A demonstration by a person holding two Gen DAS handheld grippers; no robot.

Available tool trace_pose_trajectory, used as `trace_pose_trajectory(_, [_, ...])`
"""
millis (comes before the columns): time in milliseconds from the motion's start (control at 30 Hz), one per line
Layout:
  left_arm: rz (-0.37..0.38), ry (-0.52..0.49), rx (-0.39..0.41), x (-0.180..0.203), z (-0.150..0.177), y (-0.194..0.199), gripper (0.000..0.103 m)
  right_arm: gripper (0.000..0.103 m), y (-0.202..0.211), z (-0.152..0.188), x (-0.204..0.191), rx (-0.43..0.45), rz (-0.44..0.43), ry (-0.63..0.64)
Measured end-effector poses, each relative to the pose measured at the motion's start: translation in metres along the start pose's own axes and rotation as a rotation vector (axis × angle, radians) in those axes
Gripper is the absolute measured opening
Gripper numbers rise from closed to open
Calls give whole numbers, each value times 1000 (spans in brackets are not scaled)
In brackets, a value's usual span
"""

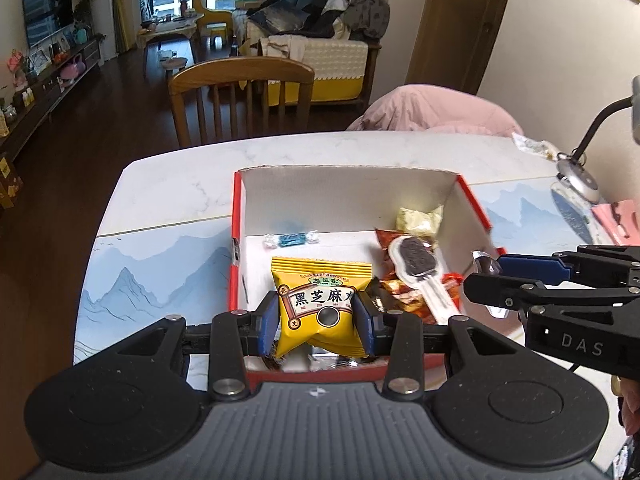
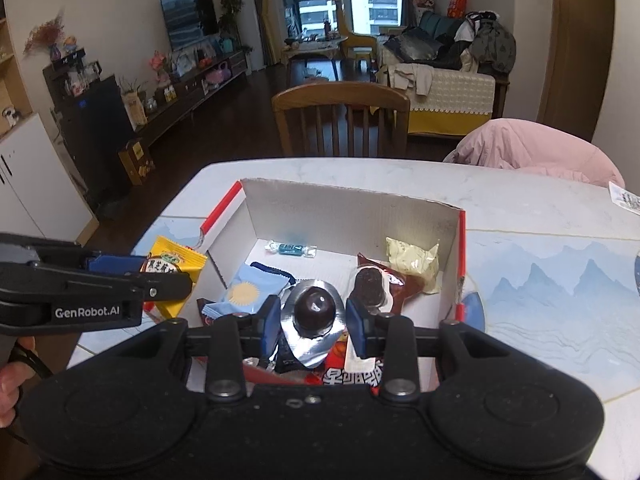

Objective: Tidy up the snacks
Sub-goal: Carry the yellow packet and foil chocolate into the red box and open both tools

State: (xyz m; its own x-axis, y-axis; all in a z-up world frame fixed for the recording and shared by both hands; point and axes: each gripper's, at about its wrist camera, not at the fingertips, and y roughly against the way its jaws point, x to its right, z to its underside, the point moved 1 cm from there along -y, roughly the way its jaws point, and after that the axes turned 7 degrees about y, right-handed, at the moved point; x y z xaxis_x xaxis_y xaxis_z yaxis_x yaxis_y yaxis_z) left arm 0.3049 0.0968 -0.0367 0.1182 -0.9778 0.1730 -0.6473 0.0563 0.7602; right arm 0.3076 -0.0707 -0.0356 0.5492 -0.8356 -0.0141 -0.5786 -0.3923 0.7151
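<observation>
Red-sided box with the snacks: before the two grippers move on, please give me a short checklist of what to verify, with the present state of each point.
1. Left gripper grips the yellow packet on both sides: ok.
2. Right gripper grips the foil-wrapped dark sweet: ok.
3. Yellow packet is lifted clear of the box wall: ok in the right wrist view.
4. Foil-wrapped dark sweet is free of the snacks under it: cannot tell.
5. The two grippers stay apart: ok.
6. Place where the held snacks should go is visible: not ok.
</observation>
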Motion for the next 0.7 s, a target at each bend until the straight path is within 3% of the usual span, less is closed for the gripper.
trace_pose_trajectory(700, [-89, -74, -143, 4, -28, -89, 39, 35, -84, -11, -1, -168, -36, 134])
